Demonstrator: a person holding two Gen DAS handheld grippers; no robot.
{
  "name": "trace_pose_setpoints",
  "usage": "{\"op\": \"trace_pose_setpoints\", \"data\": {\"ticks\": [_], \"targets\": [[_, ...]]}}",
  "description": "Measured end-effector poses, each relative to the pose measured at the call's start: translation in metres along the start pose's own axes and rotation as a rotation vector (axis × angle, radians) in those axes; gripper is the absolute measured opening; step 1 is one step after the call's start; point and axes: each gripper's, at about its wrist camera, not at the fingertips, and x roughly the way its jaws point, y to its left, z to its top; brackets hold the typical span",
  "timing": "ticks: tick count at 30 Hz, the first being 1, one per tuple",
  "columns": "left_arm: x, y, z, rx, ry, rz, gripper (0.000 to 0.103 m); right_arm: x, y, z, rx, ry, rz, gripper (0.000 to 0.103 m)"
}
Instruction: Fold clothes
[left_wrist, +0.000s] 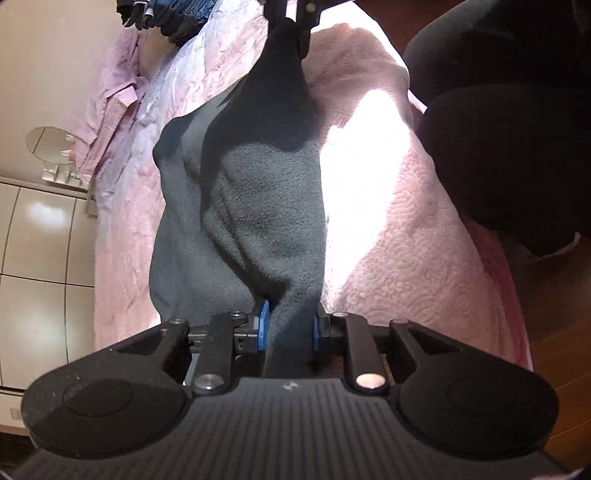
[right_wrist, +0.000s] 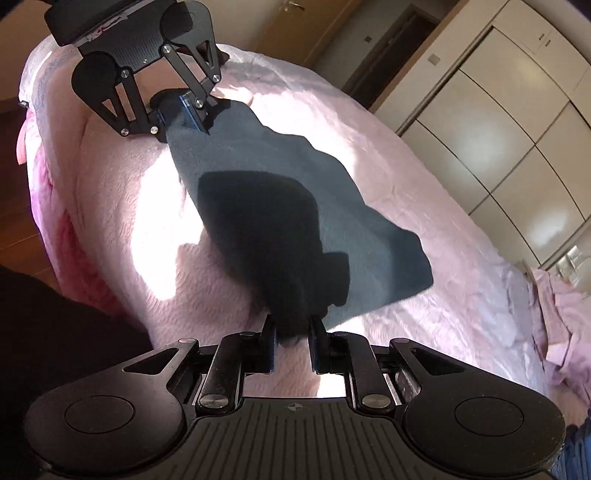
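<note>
Right wrist: no legible writing, grey fleece garment (right_wrist: 295, 206).

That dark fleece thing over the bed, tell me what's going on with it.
A person is folding clothes with two handheld grippers. The left gripper and the right gripper each pinch one end of the dark fleece garment, holding it stretched between them above the pink bedspread. More pink clothing lies crumpled further along the bed.

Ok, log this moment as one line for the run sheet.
step: folding | left claw: shut on dark grey garment | right claw: shut on same garment | garment stretched between claws above pink bedspread
</note>
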Motion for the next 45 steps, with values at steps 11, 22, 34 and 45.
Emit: {"op": "trace_pose_setpoints", "data": {"ticks": [11,22,34,45], "targets": [[-0.081,0.086,-0.058,-0.475,-0.13,0.011,0.023,-0.06,-0.071,0.008,0.408,-0.139,-0.104,0.048],[0.023,0.152,-0.066,-0.687,-0.156,-0.061,0.024,0.04,-0.095,0.057,0.705,-0.193,0.287,0.056],[0.127,0.22,-0.094,-0.971,-0.198,-0.227,0.04,0.075,-0.177,0.007,0.996,-0.196,0.197,0.057],[0.12,0.23,-0.13,-1.147,-0.326,-0.215,0.006,0.105,-0.208,-0.001,1.161,-0.246,0.226,0.003]]}}
